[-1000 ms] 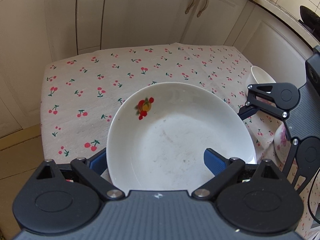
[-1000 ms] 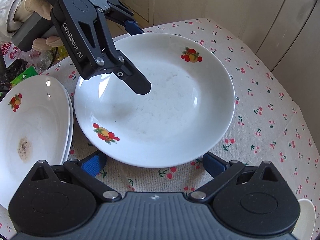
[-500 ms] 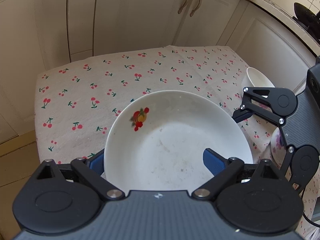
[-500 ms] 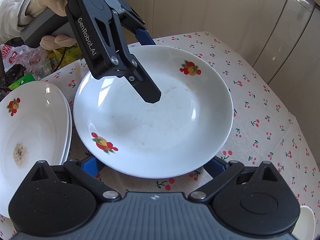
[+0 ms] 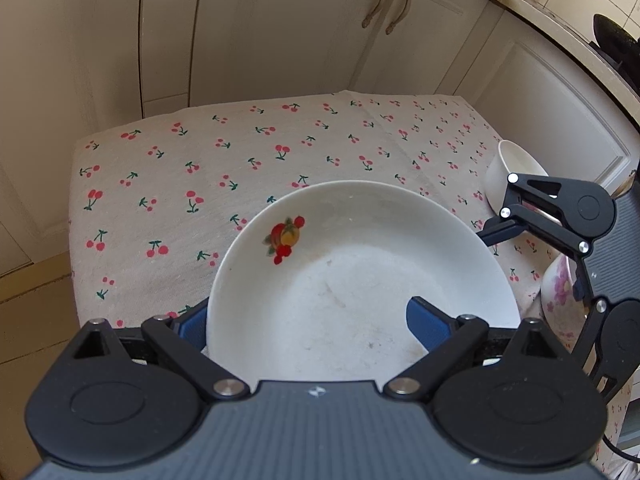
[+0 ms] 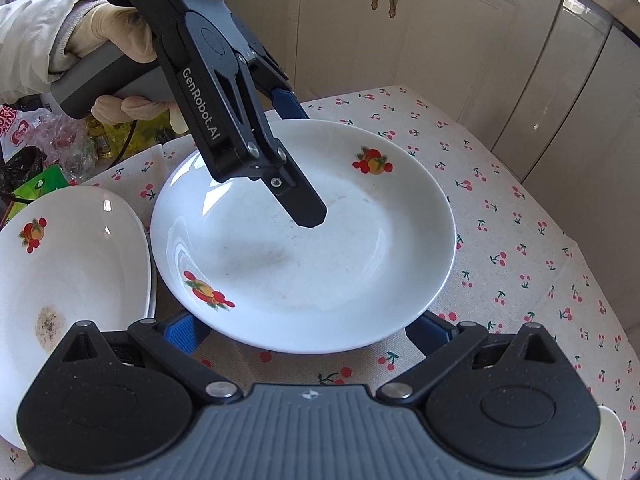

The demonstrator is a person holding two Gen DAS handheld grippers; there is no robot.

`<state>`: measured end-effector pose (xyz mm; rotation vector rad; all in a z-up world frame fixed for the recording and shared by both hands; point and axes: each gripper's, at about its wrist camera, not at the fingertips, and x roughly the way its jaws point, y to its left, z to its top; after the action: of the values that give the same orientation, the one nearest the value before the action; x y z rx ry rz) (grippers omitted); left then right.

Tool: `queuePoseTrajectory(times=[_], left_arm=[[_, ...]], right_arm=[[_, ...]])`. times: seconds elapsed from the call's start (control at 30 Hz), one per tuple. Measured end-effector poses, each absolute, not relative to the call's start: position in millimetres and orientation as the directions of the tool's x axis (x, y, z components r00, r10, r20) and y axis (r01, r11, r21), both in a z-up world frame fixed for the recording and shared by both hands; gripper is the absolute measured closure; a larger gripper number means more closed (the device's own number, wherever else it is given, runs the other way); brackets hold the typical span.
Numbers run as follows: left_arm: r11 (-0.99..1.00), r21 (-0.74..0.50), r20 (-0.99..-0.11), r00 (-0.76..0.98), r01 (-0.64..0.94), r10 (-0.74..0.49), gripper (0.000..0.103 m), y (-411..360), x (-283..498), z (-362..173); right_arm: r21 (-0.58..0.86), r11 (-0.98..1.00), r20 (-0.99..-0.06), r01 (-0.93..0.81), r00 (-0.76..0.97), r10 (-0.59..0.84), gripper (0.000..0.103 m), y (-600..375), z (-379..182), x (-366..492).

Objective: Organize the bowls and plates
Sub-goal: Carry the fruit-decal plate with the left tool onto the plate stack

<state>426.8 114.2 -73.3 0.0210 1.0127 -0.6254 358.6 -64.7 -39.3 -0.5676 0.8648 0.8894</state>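
Observation:
My left gripper [image 5: 308, 320] is shut on the rim of a white plate with fruit prints [image 5: 360, 280], one finger over the rim and one under it, and holds it tilted above the cherry-print tablecloth. The plate [image 6: 308, 240] and the left gripper [image 6: 308, 184] also show in the right wrist view. My right gripper [image 6: 304, 328] is open, its fingers wide apart below the plate's near edge; I cannot tell if they touch it. A stack of similar white plates [image 6: 68, 264] lies at the left, the top one with a brown stain.
A small white bowl [image 5: 516, 168] and a floral bowl [image 5: 560, 292] stand at the table's right side. Plastic bags and clutter [image 6: 52, 140] lie behind the plate stack. Cream cabinets [image 5: 280, 28] surround the small table [image 5: 160, 184].
The left gripper has lifted the plate higher off the cloth and drawn it back. The right gripper has followed, staying open under the plate's near edge.

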Motion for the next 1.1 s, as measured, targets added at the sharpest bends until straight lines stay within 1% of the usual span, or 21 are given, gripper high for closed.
queuePoseTrajectory(times=[0.33, 0.63, 1.1], left_arm=[[0.826, -0.258, -0.789, 0.385, 0.5, -0.48, 0.006, 114, 423, -66], [0.821, -0.234, -0.778, 0.405, 0.521, -0.48, 0.006, 107, 411, -45], [0.825, -0.175, -0.761, 0.457, 0.537, -0.46, 0.006, 106, 359, -2]], right_arm=[[-0.064, 0.538, -0.83, -0.84, 0.344, 0.438, 0.0, -66, -38, 358], [-0.084, 0.545, -0.818, -0.834, 0.369, 0.44, 0.0, -70, -20, 347], [-0.12, 0.541, -0.785, -0.832, 0.414, 0.462, 0.0, -74, 17, 300]])
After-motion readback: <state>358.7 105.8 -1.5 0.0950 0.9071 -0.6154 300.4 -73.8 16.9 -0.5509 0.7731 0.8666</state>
